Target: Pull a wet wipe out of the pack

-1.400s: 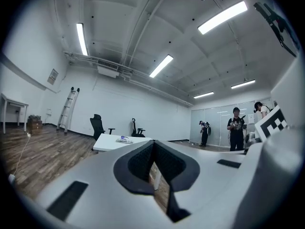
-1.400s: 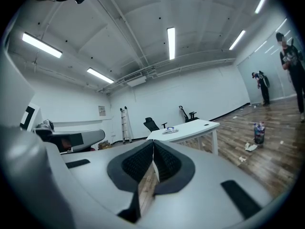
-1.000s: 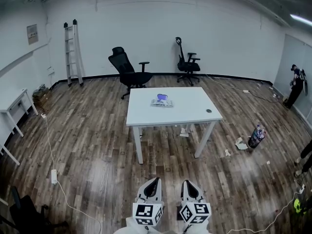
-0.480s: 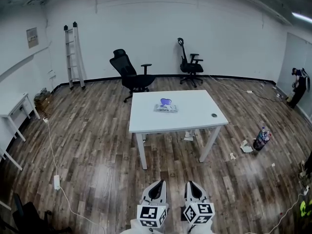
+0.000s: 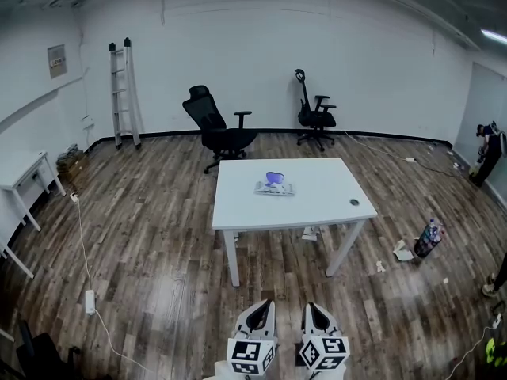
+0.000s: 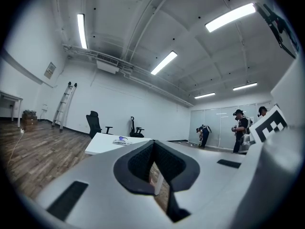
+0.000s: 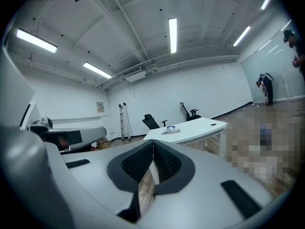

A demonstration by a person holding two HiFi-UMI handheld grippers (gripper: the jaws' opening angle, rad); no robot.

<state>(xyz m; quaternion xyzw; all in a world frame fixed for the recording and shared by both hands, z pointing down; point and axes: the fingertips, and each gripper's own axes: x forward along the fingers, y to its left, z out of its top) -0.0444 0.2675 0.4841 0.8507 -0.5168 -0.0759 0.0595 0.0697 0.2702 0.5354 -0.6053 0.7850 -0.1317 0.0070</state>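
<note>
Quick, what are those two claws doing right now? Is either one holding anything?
Left claw: closed, holding nothing.
Right claw: closed, holding nothing.

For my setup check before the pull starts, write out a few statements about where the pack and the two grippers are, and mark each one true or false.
1. The wet wipe pack lies on the white table. True.
2. The left gripper holds a wipe. False: its jaws are together on nothing, and it is well short of the table.
3. A ladder stands against the far wall. True.
4. The right gripper is open above the pack. False: its jaws are together, and it sits at the bottom edge of the head view, beside the left gripper.
5. Three office chairs stand beyond the table. False: there are two, one black chair and another chair.
</note>
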